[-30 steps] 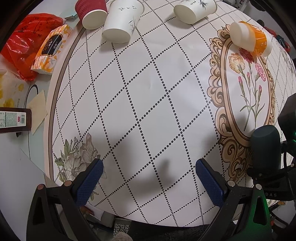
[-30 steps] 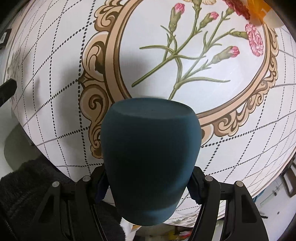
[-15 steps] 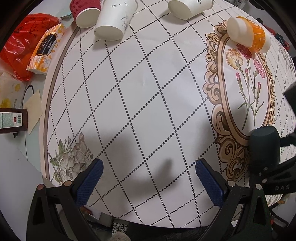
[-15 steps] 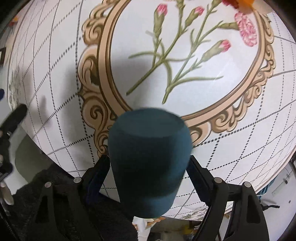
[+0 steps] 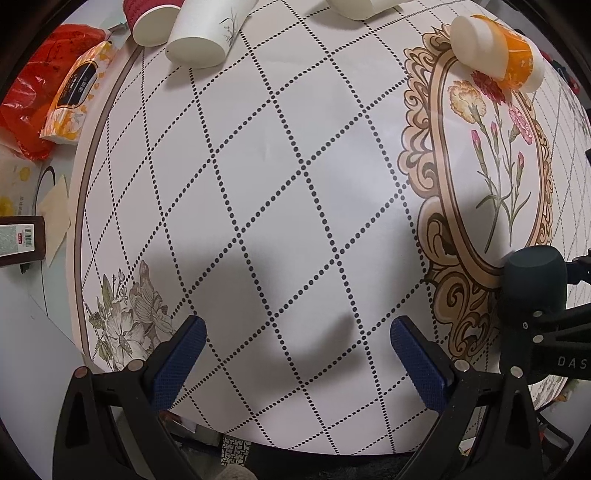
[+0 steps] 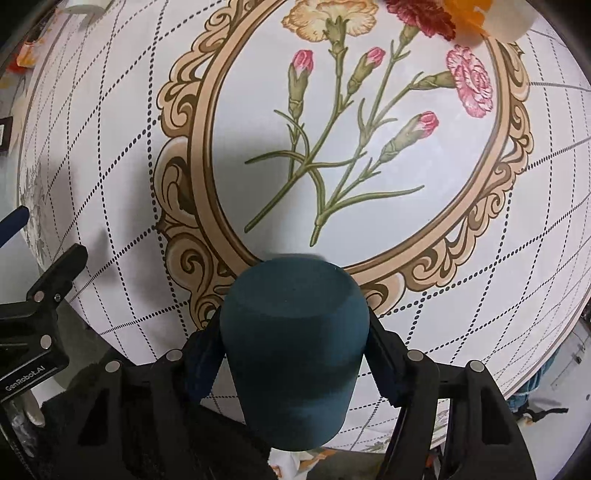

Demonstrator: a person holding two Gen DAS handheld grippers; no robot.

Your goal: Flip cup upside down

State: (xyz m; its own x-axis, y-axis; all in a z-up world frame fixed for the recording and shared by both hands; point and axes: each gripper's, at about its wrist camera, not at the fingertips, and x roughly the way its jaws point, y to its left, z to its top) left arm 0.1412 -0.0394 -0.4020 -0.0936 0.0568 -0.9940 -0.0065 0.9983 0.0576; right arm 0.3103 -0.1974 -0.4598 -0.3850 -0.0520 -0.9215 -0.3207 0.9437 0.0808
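A dark teal cup [image 6: 295, 339] sits between the fingers of my right gripper [image 6: 291, 354], its flat closed base pointing away from the camera, over the near rim of the floral oval on the tablecloth. The jaws press its sides. The same cup [image 5: 533, 284] shows at the right edge of the left wrist view, held by the right gripper's black frame. My left gripper [image 5: 295, 350] is open and empty, low over the diamond-patterned cloth near the table's front edge.
At the far side lie a red paper cup [image 5: 153, 18], a white paper cup [image 5: 207, 33] on its side and an orange-and-white cup [image 5: 495, 66] on its side. A tissue pack [image 5: 75, 92] and red bag [image 5: 33, 103] sit off the table's left edge.
The right gripper with the teal cup has drawn back and up, so the cup looks smaller and more of the floral oval shows. The left gripper has shifted slightly; its jaws stay open.
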